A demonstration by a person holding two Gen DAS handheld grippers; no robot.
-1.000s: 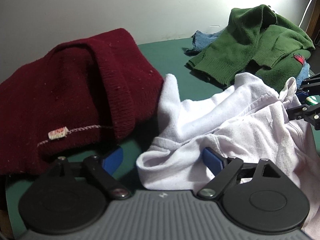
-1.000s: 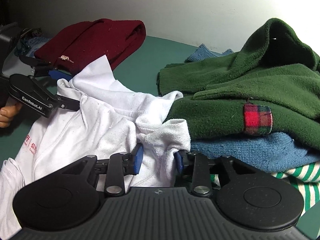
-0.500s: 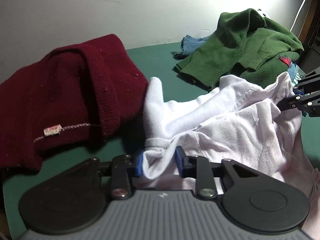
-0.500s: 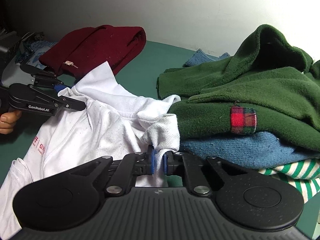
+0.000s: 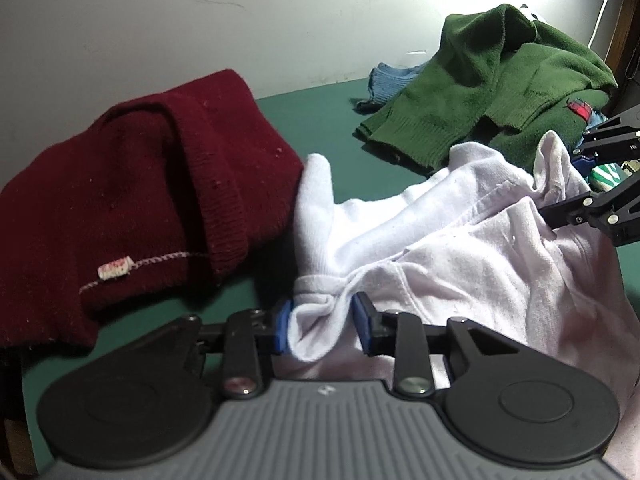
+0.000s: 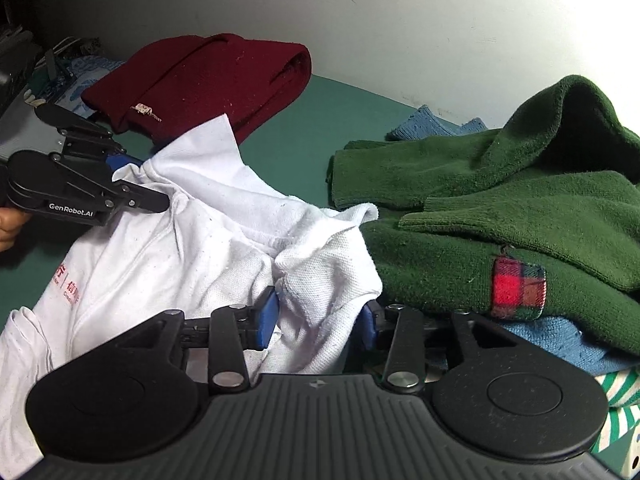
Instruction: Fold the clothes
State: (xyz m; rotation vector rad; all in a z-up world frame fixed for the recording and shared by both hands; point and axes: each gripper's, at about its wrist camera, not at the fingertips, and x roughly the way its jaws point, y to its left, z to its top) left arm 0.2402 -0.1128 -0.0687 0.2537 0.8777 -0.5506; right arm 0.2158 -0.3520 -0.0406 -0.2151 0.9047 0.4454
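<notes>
While both grippers' fingers [image 5: 282,326] [image 6: 267,320] straddle the white shirt [image 6: 208,240], unclamped, green tabletop [image 5: 320,108] meets pale wall [image 5: 280,20]

Left gripper [image 5: 322,326] low centre of left wrist view, jaws parted, blue pads [image 5: 281,326] flanking bunched cloth. Right gripper [image 6: 316,320] low centre, jaws wider apart. Hand [image 6: 10,226] at left edge.

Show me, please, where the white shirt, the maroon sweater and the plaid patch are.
white shirt [image 6: 168,264], right wrist view, on its flat front.
maroon sweater [image 5: 132,184], left wrist view, on its folded body.
plaid patch [image 6: 518,286], right wrist view, at its red centre.
</notes>
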